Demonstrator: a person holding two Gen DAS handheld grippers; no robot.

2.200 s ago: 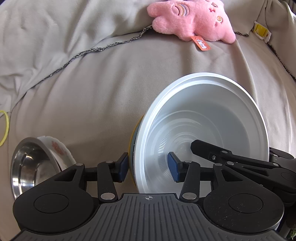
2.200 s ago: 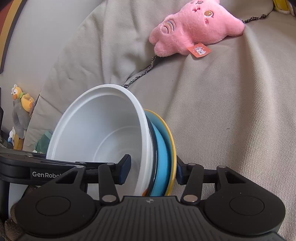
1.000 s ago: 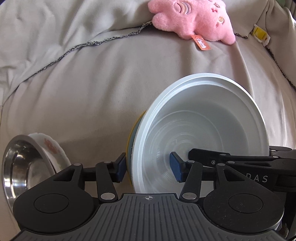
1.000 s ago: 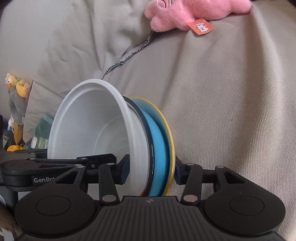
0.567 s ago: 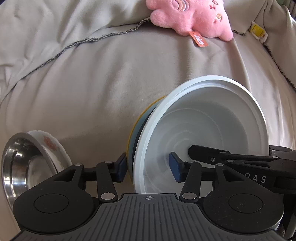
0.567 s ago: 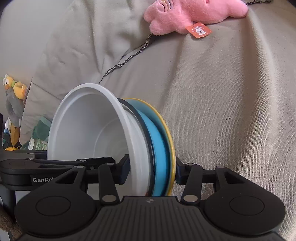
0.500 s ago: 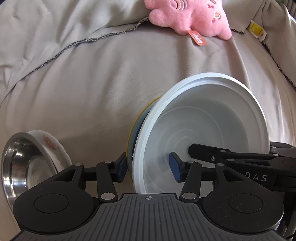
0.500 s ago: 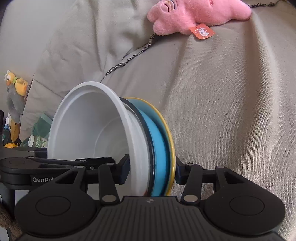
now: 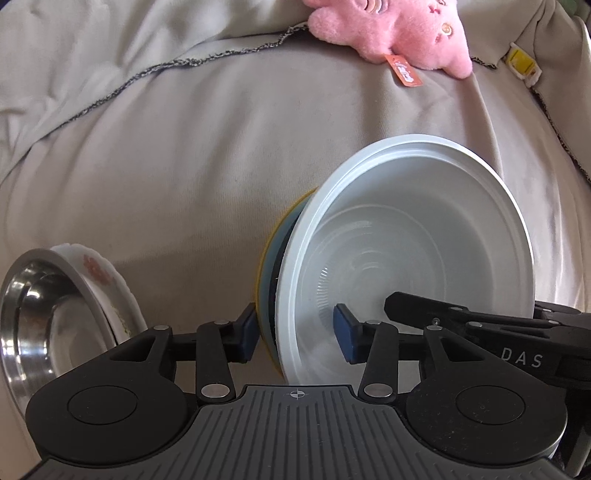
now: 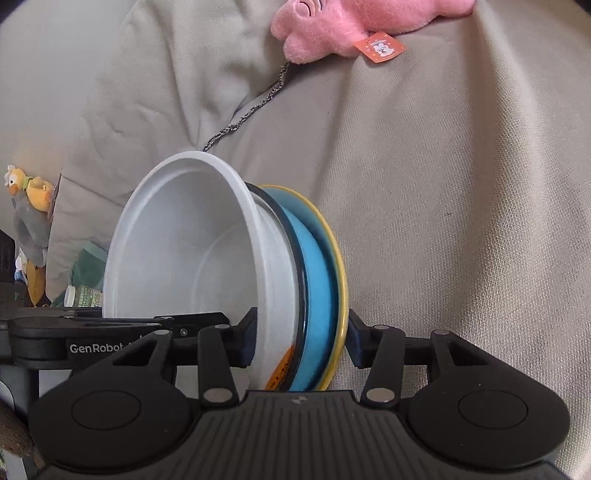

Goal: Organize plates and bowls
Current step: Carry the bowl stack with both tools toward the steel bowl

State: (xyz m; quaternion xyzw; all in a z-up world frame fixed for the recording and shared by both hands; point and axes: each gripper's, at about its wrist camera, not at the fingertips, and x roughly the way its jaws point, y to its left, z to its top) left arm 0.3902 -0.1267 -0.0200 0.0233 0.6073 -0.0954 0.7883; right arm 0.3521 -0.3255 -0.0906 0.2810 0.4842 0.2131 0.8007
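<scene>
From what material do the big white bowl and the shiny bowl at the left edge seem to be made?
White bowl: probably thin plastic; matte, slightly translucent, with moulded ribs and rings on its bottom. Shiny bowl: most likely stainless steel; mirror-like grey walls with bright reflections.

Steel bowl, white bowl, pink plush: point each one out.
Steel bowl (image 9: 40, 314), left wrist view, on its shiny inside.
White bowl (image 10: 184, 258), right wrist view, on its inner wall.
Pink plush (image 9: 399, 33), left wrist view, on its body.

White bowl (image 10: 192, 258), yellow-rimmed blue plate (image 10: 317, 280)
</scene>
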